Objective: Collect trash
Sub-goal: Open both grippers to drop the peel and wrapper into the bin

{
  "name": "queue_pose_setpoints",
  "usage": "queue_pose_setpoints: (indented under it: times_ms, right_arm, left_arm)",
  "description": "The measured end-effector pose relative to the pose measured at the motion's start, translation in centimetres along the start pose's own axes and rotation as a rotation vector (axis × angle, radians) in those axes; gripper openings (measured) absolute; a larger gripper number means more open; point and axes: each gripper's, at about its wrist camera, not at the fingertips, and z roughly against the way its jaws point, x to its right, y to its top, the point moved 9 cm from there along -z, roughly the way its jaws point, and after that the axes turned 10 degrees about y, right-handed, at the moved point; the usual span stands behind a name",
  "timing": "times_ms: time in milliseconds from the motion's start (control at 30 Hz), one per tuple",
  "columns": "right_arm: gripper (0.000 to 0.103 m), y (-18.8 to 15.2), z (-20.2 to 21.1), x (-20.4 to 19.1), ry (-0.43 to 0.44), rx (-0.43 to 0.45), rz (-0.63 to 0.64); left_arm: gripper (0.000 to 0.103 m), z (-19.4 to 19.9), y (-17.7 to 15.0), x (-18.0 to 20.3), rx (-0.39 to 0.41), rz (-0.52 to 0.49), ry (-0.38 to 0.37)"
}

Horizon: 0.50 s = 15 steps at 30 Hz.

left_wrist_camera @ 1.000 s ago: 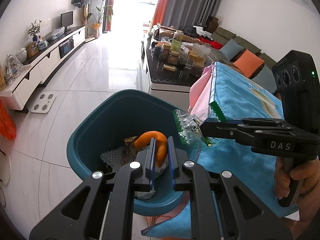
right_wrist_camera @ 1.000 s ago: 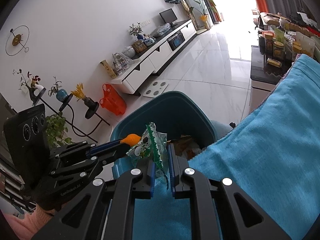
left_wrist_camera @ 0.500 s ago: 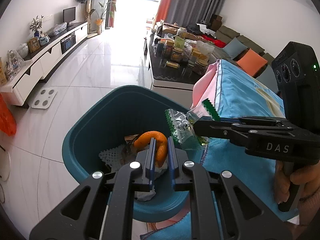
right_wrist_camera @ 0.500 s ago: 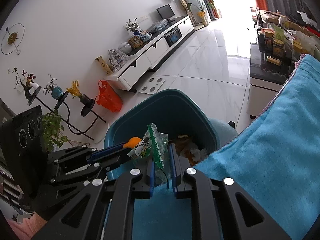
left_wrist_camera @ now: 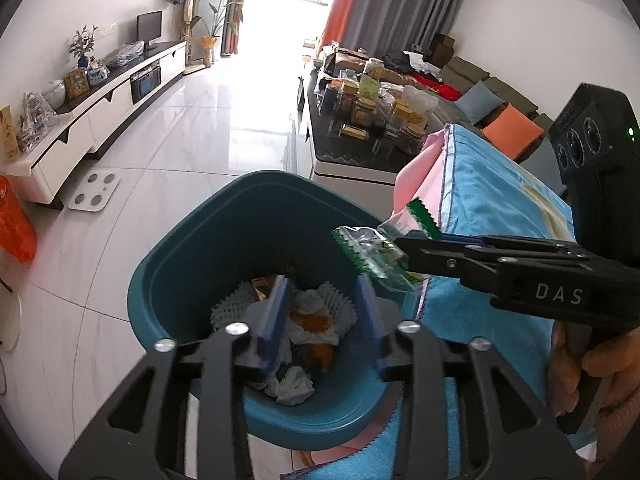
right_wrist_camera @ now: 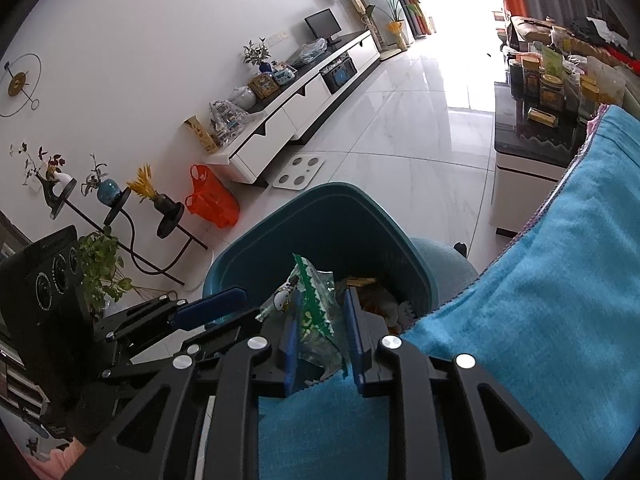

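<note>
— Two sets of tongs over that deep teal plastic bin (left_wrist_camera: 224, 216), is that right?

— Yes. The left gripper (left_wrist_camera: 322, 304) hangs straight above the bin's mouth, its blue-padded jaws spread wide with nothing between them. A second ago they were pinched on a curl of orange peel (left_wrist_camera: 310, 322). That peel now lies down in the bin, on crumpled white tissue (left_wrist_camera: 294, 388) and beside a piece of white foam fruit netting (left_wrist_camera: 228, 304).

— And the other one?

— The right gripper (right_wrist_camera: 322, 336) reaches in from the side, level with the rim. Its jaws have parted too, nearly as wide as the left pair, where before they were tight. The crinkly clear plastic wrapper with the green zigzag edge (right_wrist_camera: 312, 308) sits in that gap, up over the bin's near rim rather than down among the rubbish. I can't tell whether a pad is touching it.

— What's the bin up against?

— A fuzzy bright blue towel cloth (right_wrist_camera: 540, 280) draped over something boxy, with a smooth pink cloth (left_wrist_camera: 420, 176) showing at its corner. The bin's smooth rounded rim touches the blue cloth on that side. The bin and cloths sit where they did a second ago.
</note>
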Motion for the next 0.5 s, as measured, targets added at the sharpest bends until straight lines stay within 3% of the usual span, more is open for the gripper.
queue_pose_setpoints:
  times_ms: [267, 500]
  right_arm:
    - [0.033, 0.1, 0.3, 0.0, 0.005, 0.013, -0.001]
    - [0.034, -0.1, 1.0, 0.2, 0.024, 0.032, -0.012]
  left_arm:
    - [0.052, 1.2, -0.3, -0.3, 0.032, 0.000, 0.025]
    - [0.061, 3.2, -0.2, 0.2, 0.088, -0.030, 0.058]
